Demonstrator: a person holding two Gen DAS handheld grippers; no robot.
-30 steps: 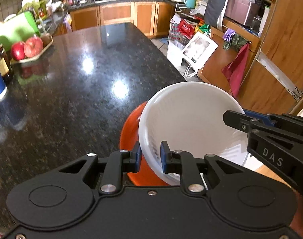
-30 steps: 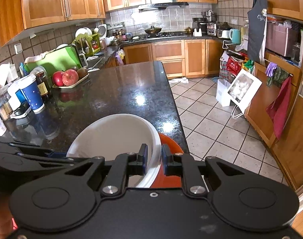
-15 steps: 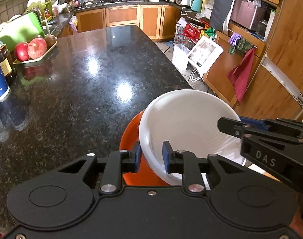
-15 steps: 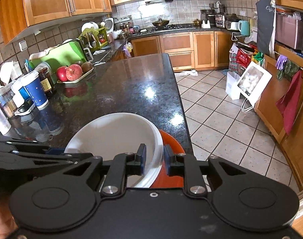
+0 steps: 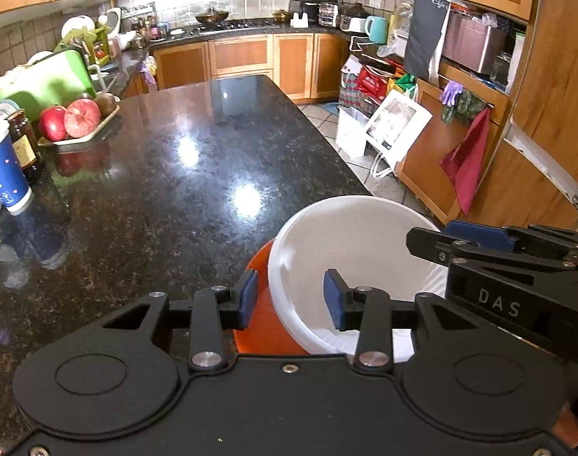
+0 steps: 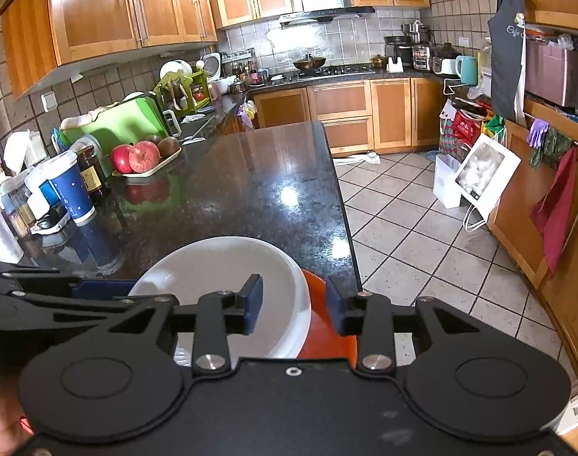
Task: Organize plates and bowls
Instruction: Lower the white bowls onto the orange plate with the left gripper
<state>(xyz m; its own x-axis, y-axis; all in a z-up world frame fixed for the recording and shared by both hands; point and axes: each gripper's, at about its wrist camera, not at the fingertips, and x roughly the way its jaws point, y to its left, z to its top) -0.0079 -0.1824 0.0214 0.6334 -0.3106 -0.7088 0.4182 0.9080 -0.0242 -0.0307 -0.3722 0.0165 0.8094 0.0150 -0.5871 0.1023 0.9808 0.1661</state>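
A white bowl (image 5: 349,258) (image 6: 220,269) rests inside an orange dish (image 5: 262,319) (image 6: 323,326) at the near right corner of the black granite counter (image 5: 174,190). My left gripper (image 5: 290,298) straddles the bowl's left rim. Its jaws are opening and the blue pads stand clear of the rim. My right gripper (image 6: 293,302) straddles the opposite rim, also opening, with its pads off the bowl. Each gripper shows in the other's view: the right gripper (image 5: 441,239) at the bowl's right side, the left gripper (image 6: 83,285) at its left.
A tray of apples (image 5: 76,121), a blue paper cup (image 5: 3,174), a brown jar (image 5: 22,144) and a green cutting board (image 6: 117,129) stand along the counter's left side. The counter edge (image 6: 346,228) drops to tiled floor (image 6: 422,228) on the right.
Both grippers were shut on the white bowl's rim; their jaws have since spread apart and let go of it. The bowl has stayed on the orange dish.
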